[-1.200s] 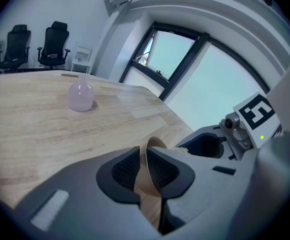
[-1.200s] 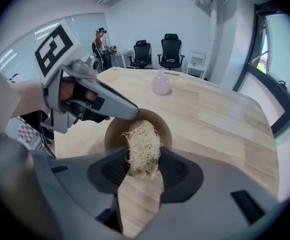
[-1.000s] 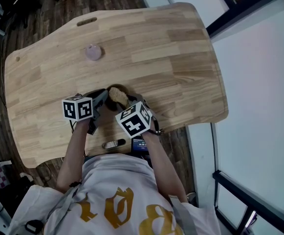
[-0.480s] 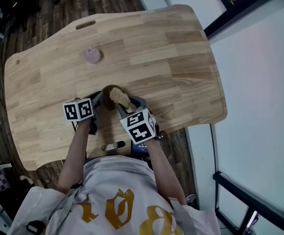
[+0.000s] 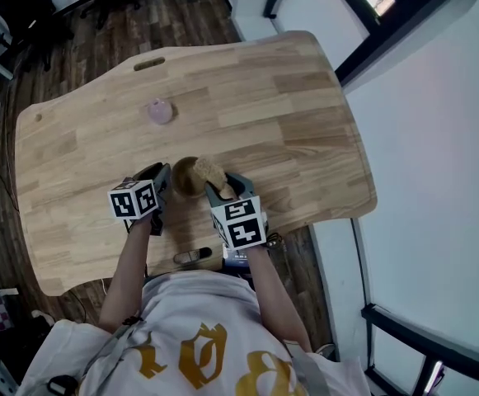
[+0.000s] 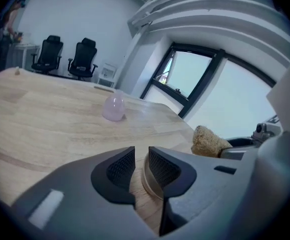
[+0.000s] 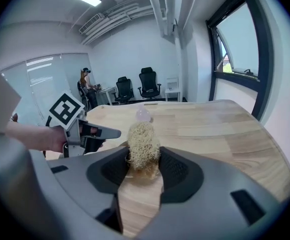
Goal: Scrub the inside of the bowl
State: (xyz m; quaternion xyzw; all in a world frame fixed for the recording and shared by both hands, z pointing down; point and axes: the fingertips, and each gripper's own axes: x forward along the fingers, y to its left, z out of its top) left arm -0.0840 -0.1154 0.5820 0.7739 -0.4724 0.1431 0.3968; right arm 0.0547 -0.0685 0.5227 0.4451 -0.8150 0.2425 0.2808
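Currently this looks late in the scrub or between strokes; I can't say which. The small round brown bowl (image 5: 183, 177) sits upright on the light wooden table (image 5: 288, 114), between the two grippers.

The right gripper (image 7: 144, 160) is clamped on the tan fibrous scrubbing pad (image 7: 144, 141), which sticks out past the jaw tips. From the head view the pad hangs over the bowl's right side, at or just above the rim. I can't tell whether it touches the inside.

The left gripper (image 6: 141, 159) is just left of the bowl and its jaws have just been opening. The gap is narrow. The bowl's edge shows in it against one pad with bare wood on the other side, so nothing is pinched and the bowl is unheld.

A pale pink rounded object (image 5: 159, 111) stands well beyond the bowl.

No view shows the bowl's inner surface well enough to call it clean. My read: more scrubbing would need the left to re-grip the rim first; otherwise only setting the pad down remains.
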